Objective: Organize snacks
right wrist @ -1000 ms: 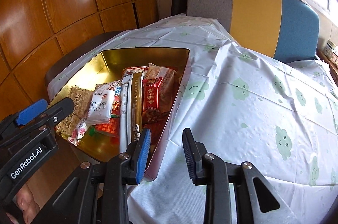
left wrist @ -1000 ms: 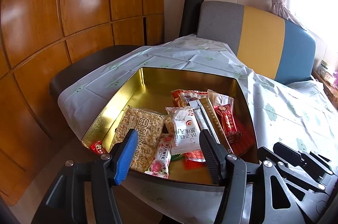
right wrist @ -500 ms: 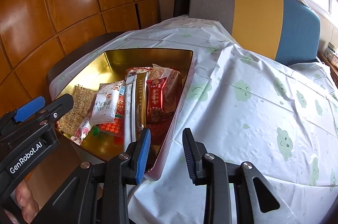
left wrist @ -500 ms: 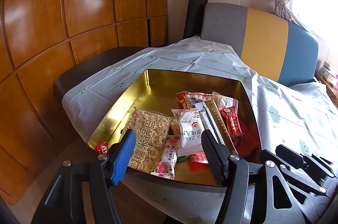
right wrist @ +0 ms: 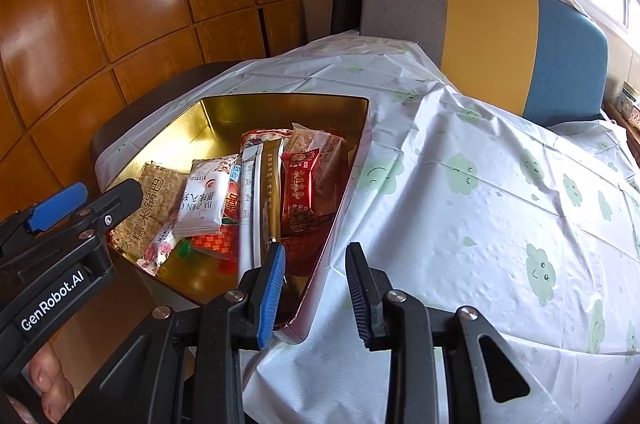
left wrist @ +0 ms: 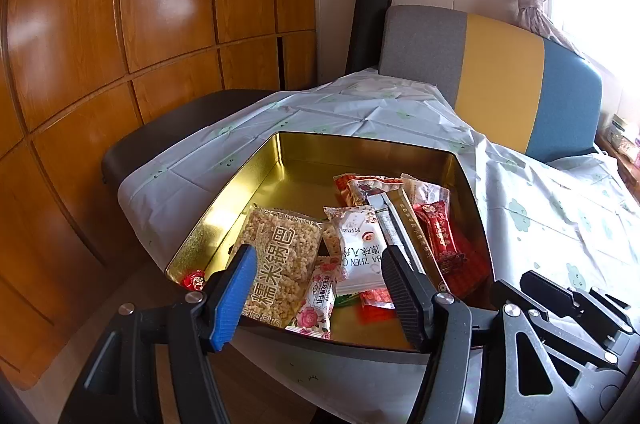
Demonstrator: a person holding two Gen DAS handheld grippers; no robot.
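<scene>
Tablecloth (right wrist: 460, 224), "BA ZHEN" packet (left wrist: 358, 248) (white)

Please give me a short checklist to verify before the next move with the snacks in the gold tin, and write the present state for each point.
1. Left claw open and holding nothing: ok.
2. Right claw holding nothing, jaws apart: ok.
3. Snacks inside the gold tin: ok; none visible on the tablecloth.
4. Rice cracker pack free on top for gripping: ok.
5. White packet free of others: not ok, it overlaps neighbouring packs.
6. Tin fully supported at the table edge: cannot tell.
</scene>
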